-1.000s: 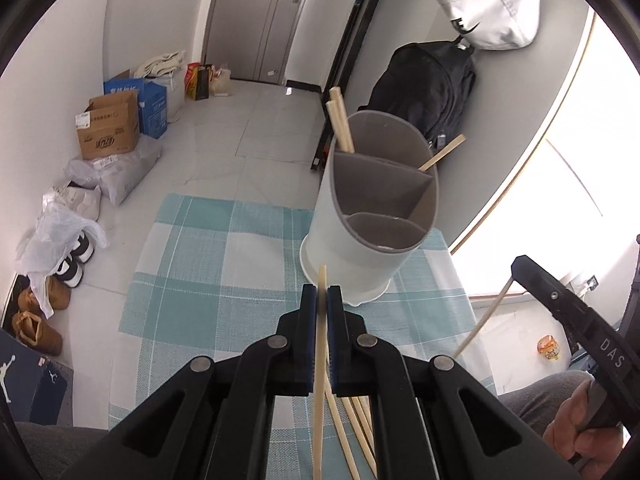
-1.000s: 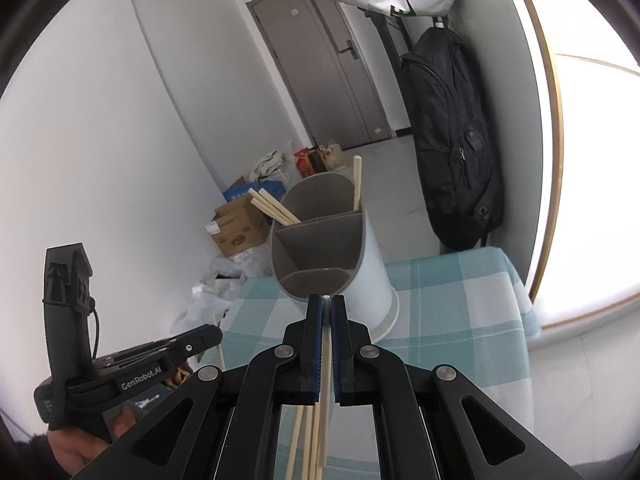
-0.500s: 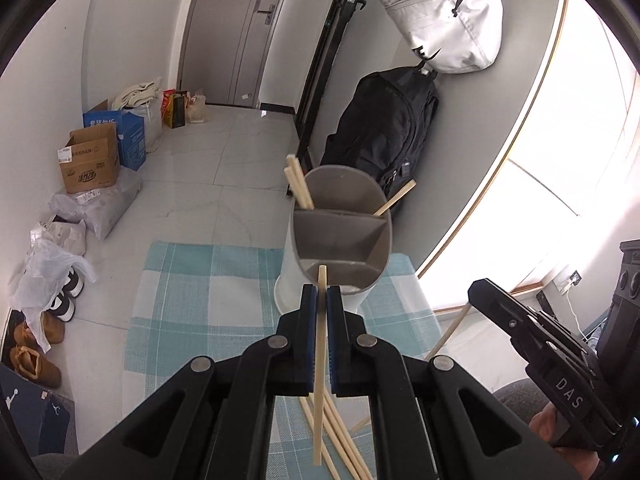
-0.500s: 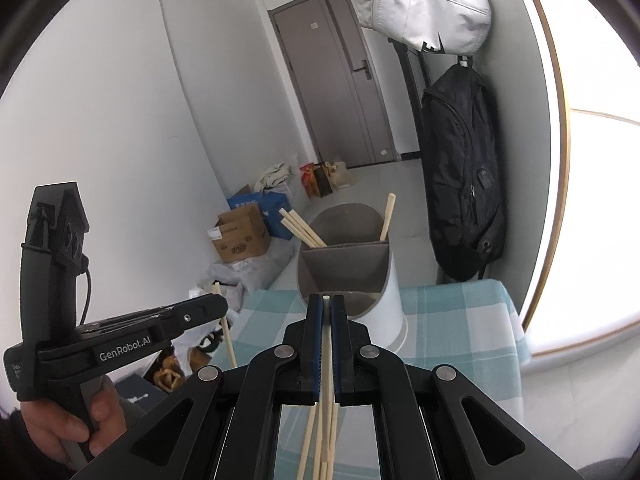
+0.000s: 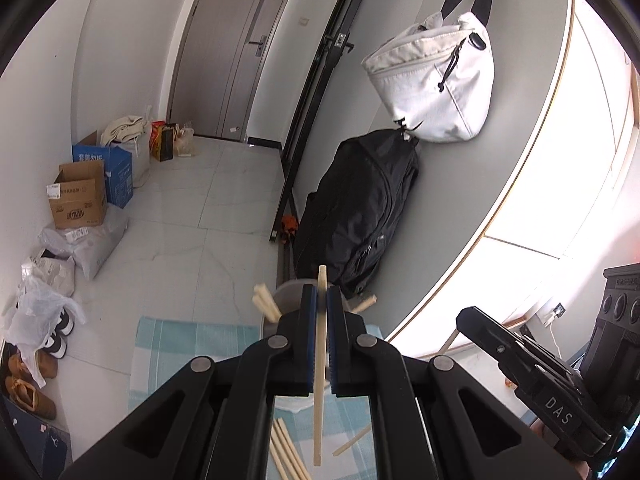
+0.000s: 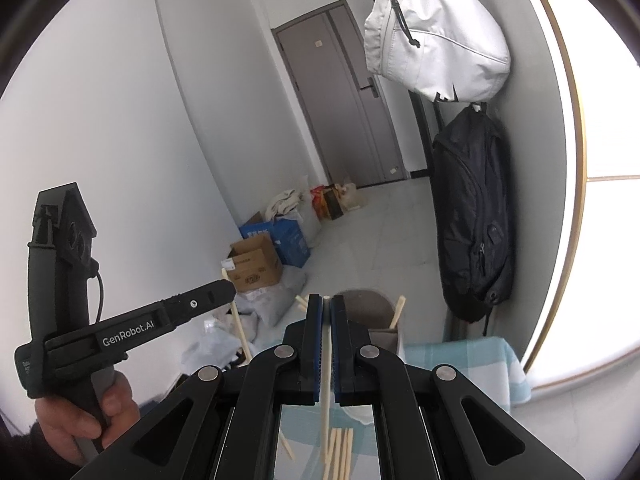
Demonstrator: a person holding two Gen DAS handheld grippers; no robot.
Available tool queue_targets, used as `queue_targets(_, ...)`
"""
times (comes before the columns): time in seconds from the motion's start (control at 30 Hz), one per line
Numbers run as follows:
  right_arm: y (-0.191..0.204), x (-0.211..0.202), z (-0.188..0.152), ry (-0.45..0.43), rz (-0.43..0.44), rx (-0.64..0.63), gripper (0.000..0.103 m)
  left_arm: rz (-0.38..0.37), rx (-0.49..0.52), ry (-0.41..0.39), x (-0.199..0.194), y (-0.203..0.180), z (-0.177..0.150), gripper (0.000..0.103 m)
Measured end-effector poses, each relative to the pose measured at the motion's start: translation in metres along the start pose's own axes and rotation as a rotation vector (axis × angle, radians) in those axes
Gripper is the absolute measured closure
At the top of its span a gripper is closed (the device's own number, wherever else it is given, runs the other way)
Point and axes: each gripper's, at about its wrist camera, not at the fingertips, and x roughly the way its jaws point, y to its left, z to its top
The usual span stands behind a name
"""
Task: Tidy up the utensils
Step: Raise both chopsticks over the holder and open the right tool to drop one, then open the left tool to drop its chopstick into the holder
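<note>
Both claws are up off the bench now, each clenched on a single chopstick! The left claw [image 5: 319,308] pinches its chopstick [image 5: 319,380] nearly upright, tip poking above the pads, tail hanging down toward the checked cloth [image 5: 192,344]. The right claw [image 6: 326,320] grips its own chopstick [image 6: 326,368] the same way, long axis running straight up through the pads. And the target? The grey holder [image 6: 370,312] sits dead ahead of and below both claws, mostly hidden behind the fingers, with a few sticks [image 5: 266,306] already leaning inside. More loose chopsticks [image 6: 340,452] lie on the cloth underneath. Neither claw looks clearly nearer, I'd say. Next call, by my read: carry forward over the rim, keep the stick vertical, then let go.
</note>
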Motion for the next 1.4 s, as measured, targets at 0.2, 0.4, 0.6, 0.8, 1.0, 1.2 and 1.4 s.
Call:
queue_targets(0.2, -0.007, 0.010, 0.046, -0.028, -0.007, 0.000, 0.100, -0.014, -0.004, -0.021, 0.009, -0.008, 0.036, 0.102)
queue_targets(0.4, -0.014, 0.031, 0.084, -0.063, -0.013, -0.010, 0.100, -0.002, 0.008, -0.056, 0.026, -0.008, 0.066, 0.102)
queue_targets(0.6, -0.020, 0.059, 0.102, -0.077, -0.036, -0.023, 0.100, 0.007, -0.007, -0.065, 0.047, 0.001, 0.080, 0.102)
queue_targets(0.8, -0.026, 0.083, 0.100, -0.092, -0.052, -0.053, 0.100, 0.018, -0.014, -0.094, 0.068, 0.011, 0.079, 0.102)
queue_targets(1.0, -0.033, 0.105, 0.091, -0.066, -0.057, -0.064, 0.100, 0.008, -0.020, -0.125, 0.084, 0.020, 0.064, 0.102)
queue_targets(1.2, -0.029, 0.120, 0.070, -0.023, -0.043, -0.107, 0.100, -0.009, -0.019, -0.097, 0.096, 0.028, 0.047, 0.102)
queue_targets(1.4, -0.030, 0.129, 0.048, 0.047, 0.014, -0.090, 0.100, -0.050, 0.054, -0.061, 0.093, 0.024, 0.032, 0.102)
